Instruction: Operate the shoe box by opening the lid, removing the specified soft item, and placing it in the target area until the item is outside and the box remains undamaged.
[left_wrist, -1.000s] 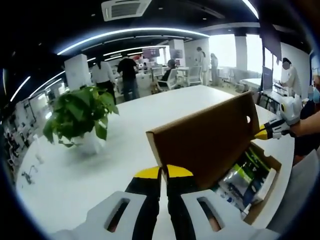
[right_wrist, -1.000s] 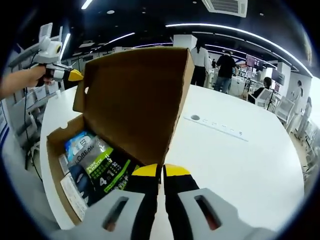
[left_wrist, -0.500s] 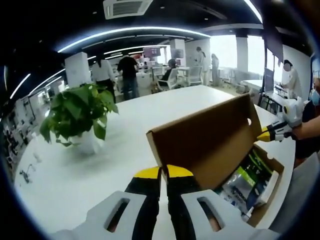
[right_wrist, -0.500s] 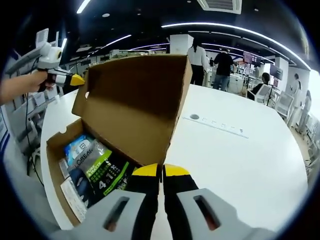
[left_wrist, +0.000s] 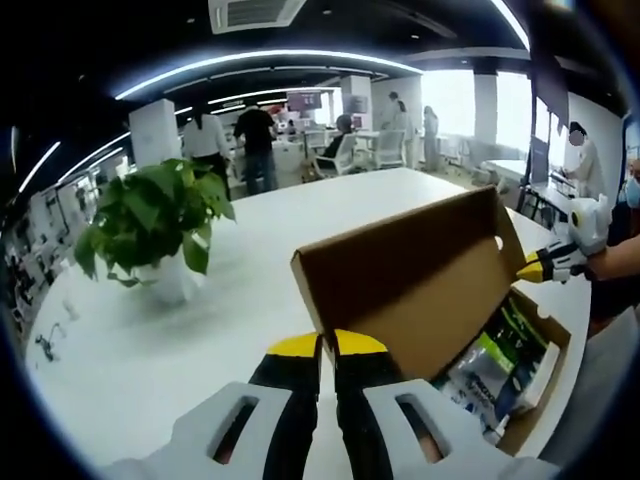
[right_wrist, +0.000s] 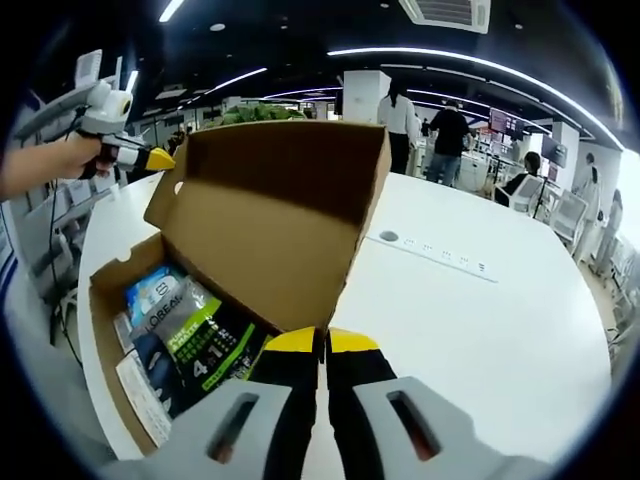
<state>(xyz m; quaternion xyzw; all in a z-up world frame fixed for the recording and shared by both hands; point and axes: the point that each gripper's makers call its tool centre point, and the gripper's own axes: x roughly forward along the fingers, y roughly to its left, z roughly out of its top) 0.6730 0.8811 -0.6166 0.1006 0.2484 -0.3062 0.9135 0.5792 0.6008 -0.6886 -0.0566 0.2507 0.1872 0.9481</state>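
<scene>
On the white counter sits the shoe box, its stiff brown cardboard lid raised, pinched at opposite corners by left gripper and right gripper, fingers narrow on it. Opening looks done; glossy soft packets remain inside, removal ahead.

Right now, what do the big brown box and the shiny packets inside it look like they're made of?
The shoe box looks like plain brown cardboard: matte, with thin folded edges and a punched hole in the lid. The packets inside look like glossy plastic film, since light glints off their printed, crinkled surfaces, though that is a guess.
</scene>
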